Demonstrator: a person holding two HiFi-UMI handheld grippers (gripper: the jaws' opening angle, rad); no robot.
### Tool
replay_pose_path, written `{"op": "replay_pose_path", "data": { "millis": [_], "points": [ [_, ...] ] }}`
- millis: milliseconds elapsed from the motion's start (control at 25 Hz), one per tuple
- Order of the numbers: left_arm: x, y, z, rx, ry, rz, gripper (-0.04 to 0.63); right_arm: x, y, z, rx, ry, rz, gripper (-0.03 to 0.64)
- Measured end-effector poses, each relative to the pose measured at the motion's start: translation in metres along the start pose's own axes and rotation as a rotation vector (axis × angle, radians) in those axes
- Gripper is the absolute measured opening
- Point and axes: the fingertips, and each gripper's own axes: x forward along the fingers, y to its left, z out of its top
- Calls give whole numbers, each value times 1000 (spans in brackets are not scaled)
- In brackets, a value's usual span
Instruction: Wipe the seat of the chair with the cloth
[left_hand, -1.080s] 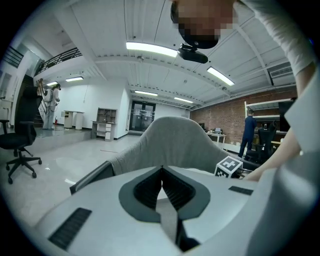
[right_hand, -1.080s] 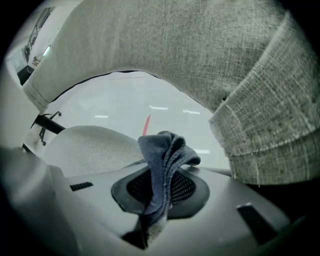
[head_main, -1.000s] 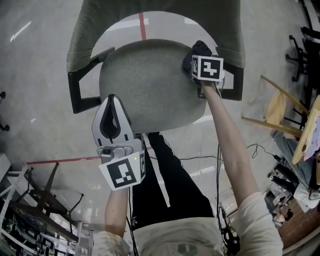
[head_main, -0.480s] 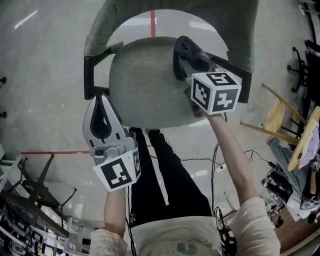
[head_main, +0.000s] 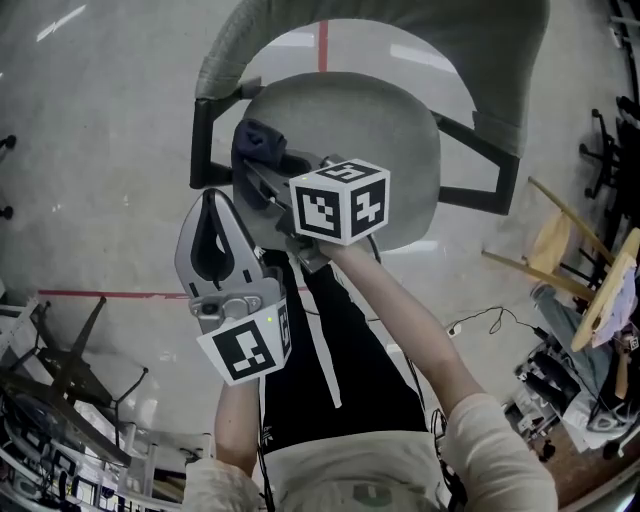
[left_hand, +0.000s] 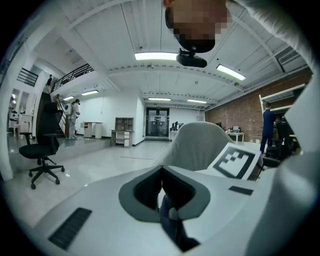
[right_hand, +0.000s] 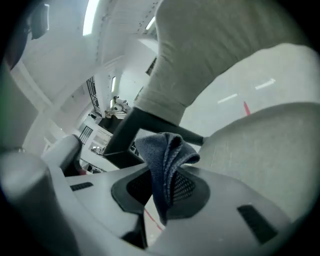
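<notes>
In the head view the grey upholstered chair seat (head_main: 390, 130) lies below me. My right gripper (head_main: 262, 162) reaches over the seat's left part and is shut on a dark blue cloth (head_main: 254, 138), which lies on the fabric near the left armrest. The right gripper view shows the bunched cloth (right_hand: 167, 159) clamped in that gripper (right_hand: 165, 176), with the seat (right_hand: 265, 145) on its right. My left gripper (head_main: 215, 202) hovers off the seat's front left edge, shut on nothing. In the left gripper view the left gripper (left_hand: 160, 169) shows its tips touching.
Black armrests (head_main: 202, 140) (head_main: 480, 170) flank the seat, and the curved grey backrest (head_main: 420, 30) stands behind it. Red tape lines (head_main: 110, 295) cross the floor. Chair bases (head_main: 60, 390) crowd the lower left, and a wooden chair (head_main: 560, 240) and cables lie at the right.
My right gripper has swept the cloth from the seat's far right side across to its left side. The left gripper has stayed near the front left edge.
</notes>
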Motion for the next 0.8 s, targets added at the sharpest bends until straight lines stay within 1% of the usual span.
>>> {"op": "replay_pose_path", "data": {
  "millis": [40,160,200,240,400,600,800],
  "points": [
    [-1,1,-2,2,4,0,15,13,-2,-9,47,14,18,57],
    [0,-4,-8,6,19,0,15,38,-15,-31,238,34,80,57],
    [0,-5,-9,7,21,2,15,42,-22,-35,277,40,78,57],
    [1,-5,-9,9,22,4,15,46,-29,-38,289,48,61,57],
    [-1,14,-9,11,22,12,15,62,-43,-48,219,98,-31,57],
    [3,18,-13,10,29,15,15,64,-54,-48,152,140,-79,57],
    [6,13,-12,19,36,-4,15,58,-61,-49,110,145,-141,57]
  ]
}}
